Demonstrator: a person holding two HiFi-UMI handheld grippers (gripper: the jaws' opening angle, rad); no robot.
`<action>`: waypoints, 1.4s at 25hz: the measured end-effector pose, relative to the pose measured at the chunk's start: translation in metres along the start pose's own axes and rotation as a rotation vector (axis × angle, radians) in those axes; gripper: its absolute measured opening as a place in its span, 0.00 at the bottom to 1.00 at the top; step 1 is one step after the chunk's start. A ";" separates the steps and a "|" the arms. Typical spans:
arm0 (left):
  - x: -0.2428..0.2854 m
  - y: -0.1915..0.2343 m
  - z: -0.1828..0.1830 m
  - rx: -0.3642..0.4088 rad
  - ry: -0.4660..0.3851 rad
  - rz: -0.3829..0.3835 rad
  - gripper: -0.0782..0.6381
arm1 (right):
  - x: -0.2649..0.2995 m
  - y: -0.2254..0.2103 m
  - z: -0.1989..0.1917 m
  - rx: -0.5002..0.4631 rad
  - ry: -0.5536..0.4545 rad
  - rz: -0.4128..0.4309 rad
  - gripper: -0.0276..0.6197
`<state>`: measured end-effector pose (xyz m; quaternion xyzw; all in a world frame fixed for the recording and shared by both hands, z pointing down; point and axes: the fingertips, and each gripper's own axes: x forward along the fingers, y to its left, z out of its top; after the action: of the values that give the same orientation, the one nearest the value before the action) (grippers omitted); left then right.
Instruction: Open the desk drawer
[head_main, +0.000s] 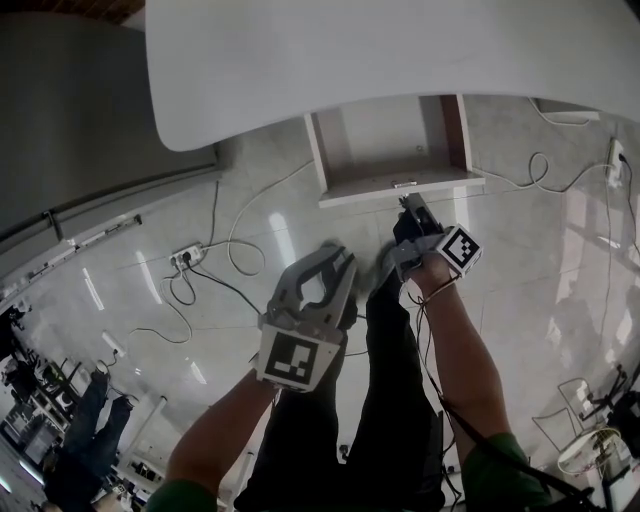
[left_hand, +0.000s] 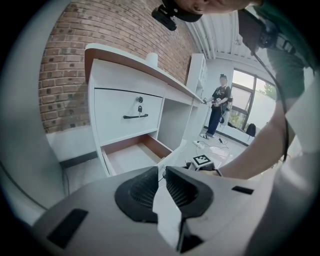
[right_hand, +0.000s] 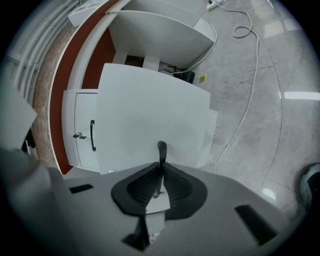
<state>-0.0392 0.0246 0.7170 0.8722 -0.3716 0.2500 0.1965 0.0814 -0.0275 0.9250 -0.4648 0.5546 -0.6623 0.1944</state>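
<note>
Two drawers sit under the tabletop: upper drawer shut, lower drawer pulled out, its bottom bare. Right claw pinches its dark handle; left claw hangs slightly parted, empty.

Under the white desk top, at one o'clock, the drawer stands pulled out. The right gripper meets its front edge from five o'clock. The left gripper hangs at six, touching nothing. A power strip lies at nine.
</note>
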 end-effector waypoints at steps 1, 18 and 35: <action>0.000 0.002 -0.002 -0.004 0.002 0.004 0.16 | 0.000 -0.002 -0.001 -0.003 0.000 -0.002 0.09; 0.002 0.001 0.010 -0.056 -0.008 -0.008 0.16 | -0.002 -0.013 -0.007 -0.012 0.022 -0.081 0.15; -0.016 -0.006 0.057 -0.110 -0.050 0.005 0.16 | -0.079 0.021 0.009 -0.129 0.006 -0.169 0.13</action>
<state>-0.0276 0.0072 0.6613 0.8652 -0.3917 0.2079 0.2340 0.1223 0.0218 0.8741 -0.5194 0.5557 -0.6404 0.1059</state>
